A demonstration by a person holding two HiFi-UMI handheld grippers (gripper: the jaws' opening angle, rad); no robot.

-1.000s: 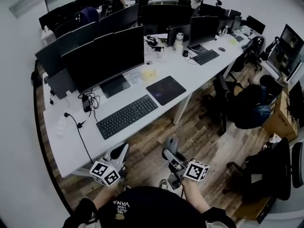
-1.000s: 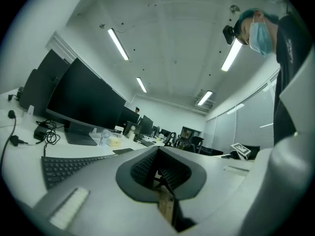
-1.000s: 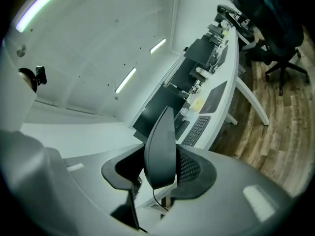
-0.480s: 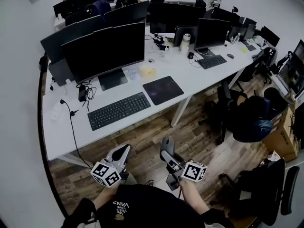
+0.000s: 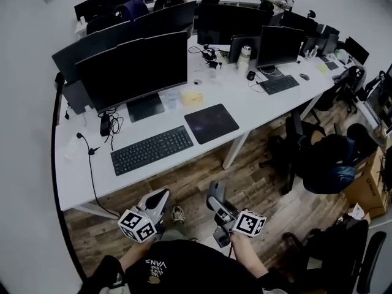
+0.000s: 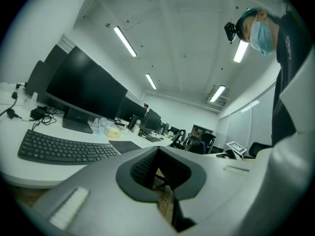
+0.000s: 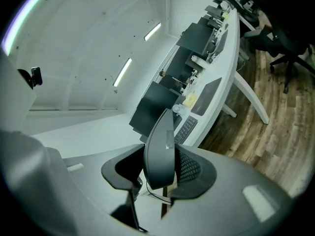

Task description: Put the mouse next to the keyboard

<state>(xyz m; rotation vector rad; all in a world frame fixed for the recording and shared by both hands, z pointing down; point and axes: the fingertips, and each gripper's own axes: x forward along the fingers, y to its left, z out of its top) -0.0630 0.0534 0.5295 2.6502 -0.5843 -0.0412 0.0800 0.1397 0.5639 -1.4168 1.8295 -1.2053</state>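
Half the job, I'd say, is in hand: my right tool (image 5: 216, 204) is clamped on the mouse (image 7: 160, 151), which stands on edge between the pads, up off the floor. My left tool (image 6: 157, 151) is closed on nothing and hangs just beside the right one, to its left. Nothing is set down yet. The keyboard (image 5: 152, 150) lies well ahead of both tools, up on the white bench (image 5: 70, 182), a little left of the right tool's line. The dark mouse pad (image 5: 211, 123) sits ahead too, off the keyboard's right end. Wood floor lies between the tools and the bench edge. So I judge the carry is left, then lowering the mouse onto bare bench just beside the keyboard and letting go.
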